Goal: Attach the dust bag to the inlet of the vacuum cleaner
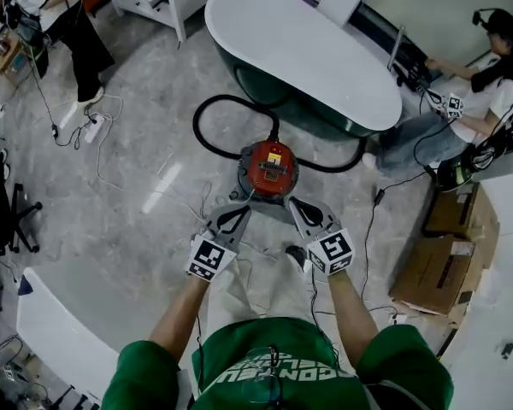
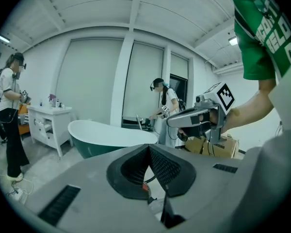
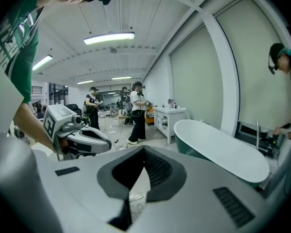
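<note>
The left gripper (image 1: 242, 207) and the right gripper (image 1: 296, 203) are held side by side in the air, both pointing forward. Each has its jaws pressed together with nothing between them. The red vacuum cleaner (image 1: 268, 168) sits on the floor just beyond and below their tips. Its black hose (image 1: 207, 114) loops away towards the bathtub (image 1: 308, 49) further ahead.

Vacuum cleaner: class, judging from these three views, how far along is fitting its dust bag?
Done: nothing certain. The red vacuum cleaner stands on the floor, black hose attached, no dust bag in view. In hand: nothing; the left gripper and right gripper are shut and empty, held above it. Left: whether the bag sits on the inlet cannot be told.
</note>
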